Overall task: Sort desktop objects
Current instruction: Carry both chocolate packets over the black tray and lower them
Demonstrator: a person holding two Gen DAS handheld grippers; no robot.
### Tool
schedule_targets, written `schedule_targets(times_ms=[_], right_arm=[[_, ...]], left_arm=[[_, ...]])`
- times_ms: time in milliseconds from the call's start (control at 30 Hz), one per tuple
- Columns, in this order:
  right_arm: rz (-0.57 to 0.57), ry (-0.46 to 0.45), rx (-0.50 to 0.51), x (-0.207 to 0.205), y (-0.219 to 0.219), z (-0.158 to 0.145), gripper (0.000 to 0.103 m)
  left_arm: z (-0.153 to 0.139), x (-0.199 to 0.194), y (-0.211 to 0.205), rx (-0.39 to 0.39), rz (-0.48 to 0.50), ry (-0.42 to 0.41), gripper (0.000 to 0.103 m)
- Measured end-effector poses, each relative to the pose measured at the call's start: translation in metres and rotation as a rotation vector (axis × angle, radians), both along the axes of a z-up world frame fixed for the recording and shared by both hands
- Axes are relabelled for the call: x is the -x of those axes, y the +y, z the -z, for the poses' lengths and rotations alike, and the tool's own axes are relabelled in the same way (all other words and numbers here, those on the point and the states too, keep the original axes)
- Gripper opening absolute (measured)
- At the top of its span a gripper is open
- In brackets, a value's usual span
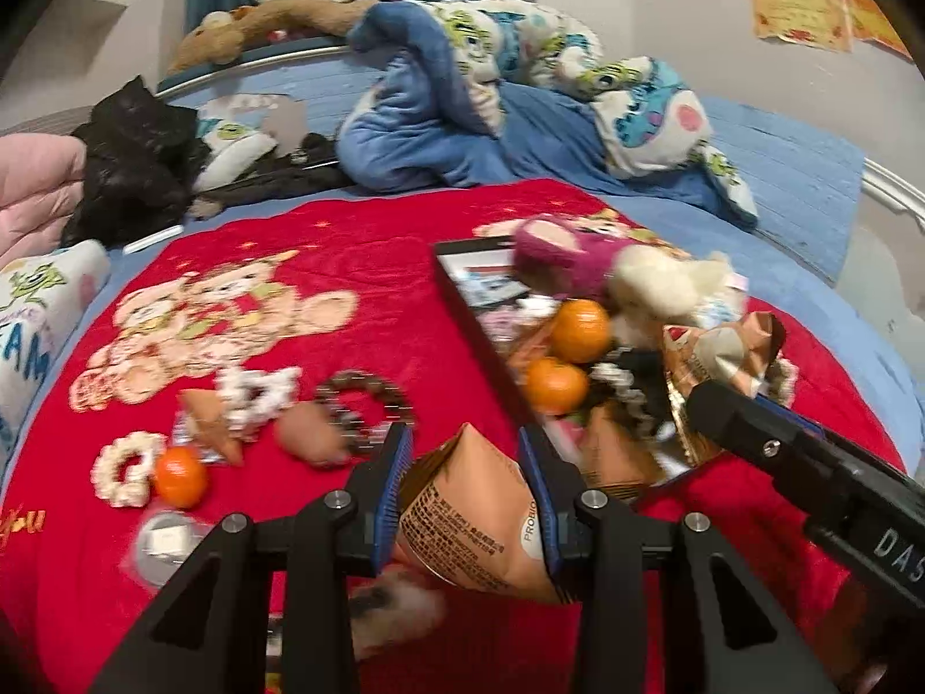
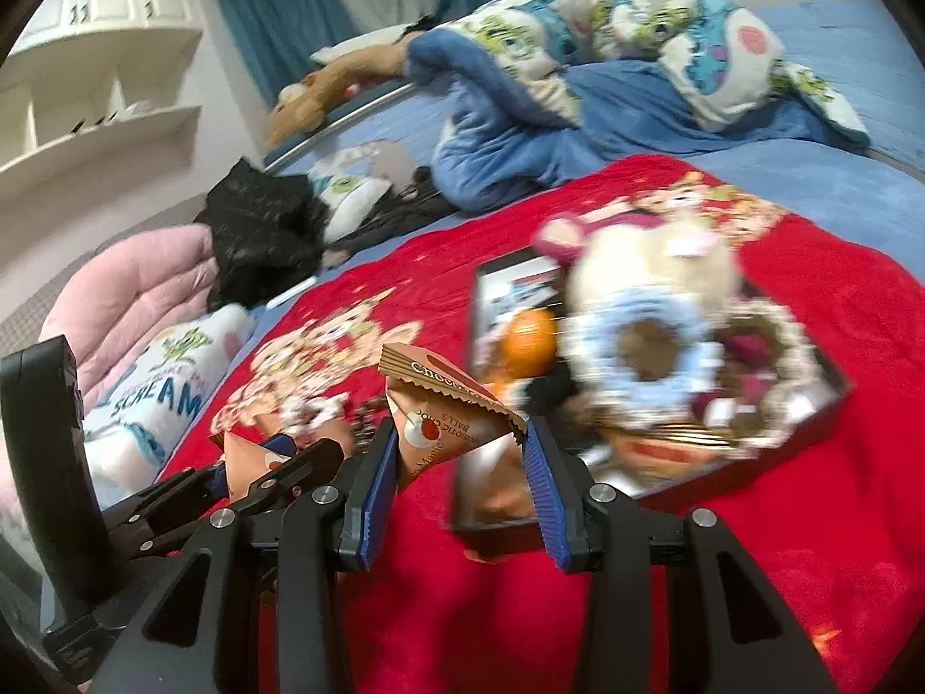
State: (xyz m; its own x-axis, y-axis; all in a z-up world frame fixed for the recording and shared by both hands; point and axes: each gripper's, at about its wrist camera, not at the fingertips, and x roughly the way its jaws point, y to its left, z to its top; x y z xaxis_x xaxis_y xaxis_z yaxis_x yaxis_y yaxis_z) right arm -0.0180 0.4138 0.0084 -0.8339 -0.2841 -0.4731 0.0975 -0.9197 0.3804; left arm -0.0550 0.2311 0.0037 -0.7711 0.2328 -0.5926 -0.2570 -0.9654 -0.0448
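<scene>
Carrying a snack packet apiece, both grippers are mid-sort over the red blanket (image 1: 404, 243). The left gripper (image 1: 465, 462) has its blue pads closed against an orange snack packet (image 1: 474, 515), held between the fingers just short of the black tray's (image 1: 462, 312) near edge. The right gripper (image 2: 459, 451) pinches a pyramid chocolate-ball packet (image 2: 445, 405) by its lower part, the packet standing up between the fingers, just left of the tray's near corner. By my read, the job is well along but not finished: the tray already holds two oranges (image 1: 578, 329), plush toys (image 1: 578, 260), scrunchies and wrappers, while a lone orange (image 1: 180, 477), a white scrunchie (image 1: 124, 465), a dark scrunchie (image 1: 364, 405) and other small bits wait loose on the blanket.
</scene>
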Motion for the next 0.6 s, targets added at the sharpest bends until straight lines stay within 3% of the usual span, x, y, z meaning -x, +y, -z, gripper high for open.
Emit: schedule_targets(times_ms=[267, 600], right_arm=[[0.106, 0.0, 0.049, -0.023, 0.069, 0.002, 0.042], [0.156, -0.034, 0.045, -0.031, 0.101, 0.012, 0.042]], left_arm=[[0.006, -0.003, 0.045, -0.007, 0.052, -0.014, 0.039], [0.014, 0.005, 0.068, -0.007, 0.077, -0.03, 0.039]])
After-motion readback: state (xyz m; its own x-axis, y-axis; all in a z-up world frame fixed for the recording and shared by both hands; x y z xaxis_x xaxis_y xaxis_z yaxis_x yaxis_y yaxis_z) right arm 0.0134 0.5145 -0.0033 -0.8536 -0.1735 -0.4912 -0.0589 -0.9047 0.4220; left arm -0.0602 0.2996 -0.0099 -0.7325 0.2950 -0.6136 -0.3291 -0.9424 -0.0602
